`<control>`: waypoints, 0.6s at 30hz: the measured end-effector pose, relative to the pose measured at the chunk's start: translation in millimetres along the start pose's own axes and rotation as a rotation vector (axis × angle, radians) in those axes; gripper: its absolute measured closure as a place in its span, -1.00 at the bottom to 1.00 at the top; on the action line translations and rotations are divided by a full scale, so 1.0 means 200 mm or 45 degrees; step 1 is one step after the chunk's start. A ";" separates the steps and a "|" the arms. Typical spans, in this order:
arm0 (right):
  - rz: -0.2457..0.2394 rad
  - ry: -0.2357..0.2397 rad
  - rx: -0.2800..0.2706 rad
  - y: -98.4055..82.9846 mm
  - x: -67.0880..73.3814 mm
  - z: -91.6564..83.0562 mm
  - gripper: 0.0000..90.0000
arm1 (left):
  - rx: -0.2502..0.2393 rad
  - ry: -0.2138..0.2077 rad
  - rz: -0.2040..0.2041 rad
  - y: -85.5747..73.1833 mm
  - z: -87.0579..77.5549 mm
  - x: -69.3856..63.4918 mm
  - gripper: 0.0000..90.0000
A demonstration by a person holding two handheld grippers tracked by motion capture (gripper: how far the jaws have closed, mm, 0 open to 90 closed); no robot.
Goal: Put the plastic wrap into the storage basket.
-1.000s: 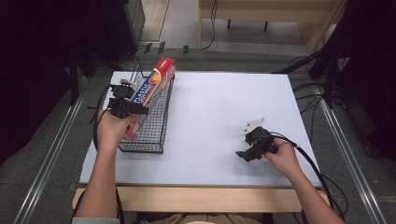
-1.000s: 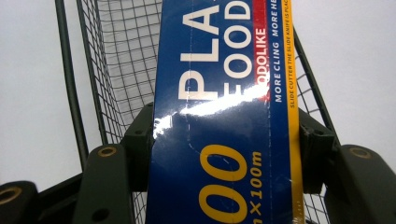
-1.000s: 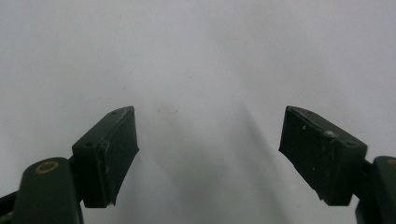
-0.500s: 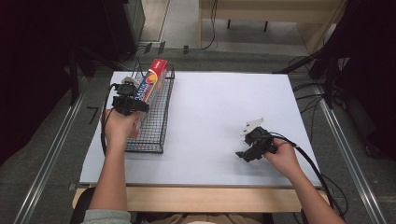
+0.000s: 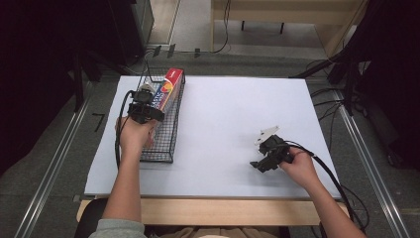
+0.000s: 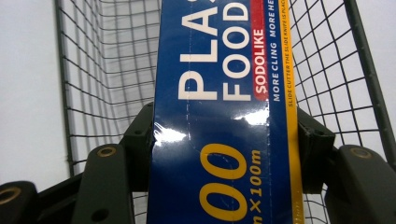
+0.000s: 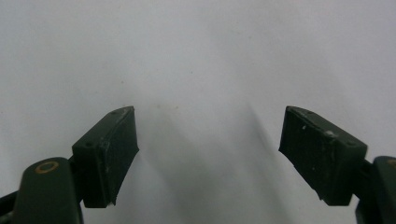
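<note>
A long blue, red and yellow box of plastic food wrap [image 5: 166, 90] lies along the black wire basket [image 5: 171, 144] at the table's left side. My left gripper [image 5: 143, 110] is shut on the box's near end, with the person's hand behind it. In the left gripper view the box [image 6: 224, 112] runs up between both black pads [image 6: 140, 140], which press on its sides, and the basket [image 6: 107, 70] mesh lies beneath. My right gripper [image 5: 263, 159] rests low over the white table at the right. Its jaws [image 7: 208, 149] stand open with nothing between them.
The white table top [image 5: 228, 114] stretches between the basket and the right hand. Cables trail from both grippers, one off the table's right edge. Dark equipment and cables [image 5: 356, 74] stand beyond the table at the far right.
My left gripper has carried the box down and toward the far end of the basket, from a raised tilt to lying low in it. The right gripper has stayed where it was.
</note>
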State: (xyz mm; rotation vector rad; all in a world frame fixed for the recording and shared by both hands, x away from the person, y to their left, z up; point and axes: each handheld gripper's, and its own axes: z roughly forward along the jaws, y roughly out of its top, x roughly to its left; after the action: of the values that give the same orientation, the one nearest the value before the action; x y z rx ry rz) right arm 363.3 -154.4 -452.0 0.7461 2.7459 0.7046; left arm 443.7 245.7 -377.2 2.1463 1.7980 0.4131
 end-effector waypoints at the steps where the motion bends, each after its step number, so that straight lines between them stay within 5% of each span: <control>1: 0.000 0.001 0.001 0.00 0.00 0.00 -0.56 | 0.004 -0.002 -0.002 0.00 0.00 0.00 -0.11; 18: -0.005 0.000 -0.001 0.00 0.00 0.00 -0.56 | 0.063 0.013 0.034 -0.01 0.07 -0.04 -0.14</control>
State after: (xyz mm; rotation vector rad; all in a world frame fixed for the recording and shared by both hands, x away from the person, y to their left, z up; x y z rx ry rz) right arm 363.5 -153.7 -452.3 0.7402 2.7463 0.7048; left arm 445.3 237.7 -390.7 2.2075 1.8048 0.3907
